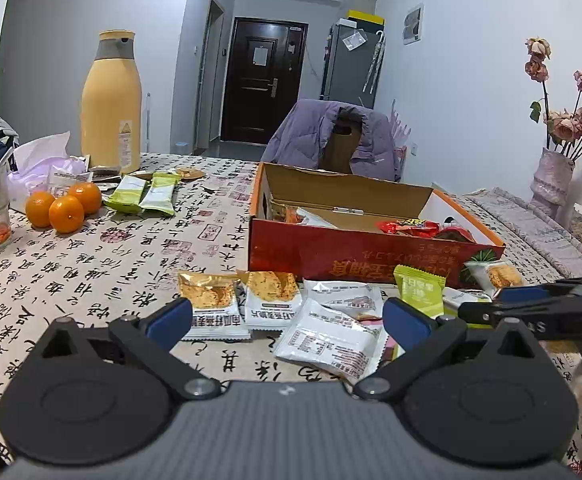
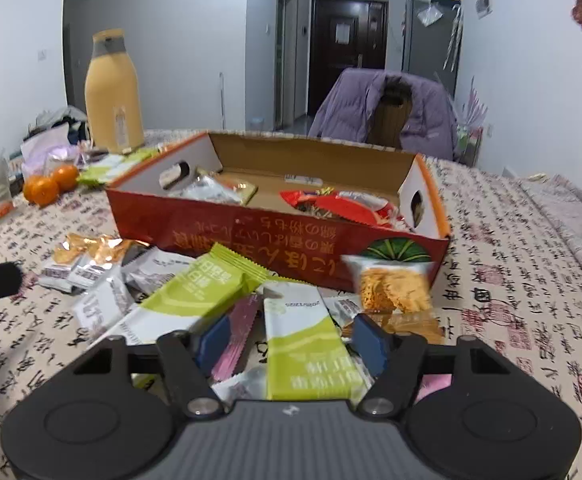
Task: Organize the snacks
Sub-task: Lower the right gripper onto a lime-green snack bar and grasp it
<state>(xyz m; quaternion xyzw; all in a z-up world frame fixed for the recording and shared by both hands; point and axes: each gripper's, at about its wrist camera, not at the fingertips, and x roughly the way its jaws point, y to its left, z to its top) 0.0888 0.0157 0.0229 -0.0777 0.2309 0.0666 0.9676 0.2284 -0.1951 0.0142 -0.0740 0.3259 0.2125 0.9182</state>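
Snacks heaped at lower centre, before the box, likely for easy reach. Left gripper wide over white packets; right gripper wide around a green bar, not yet closed.

The tablecloth is showing black brush-style Chinese characters and red seal stamps all over; individual characters are not being made out with confidence. The red box is carrying large yellow East Asian lettering along its front wall, appearing upside down in both views. A green and white packet is displaying a small printed number near its top edge, reading roughly 20251205, inverted. The white packets are bearing fine print, too small to read.
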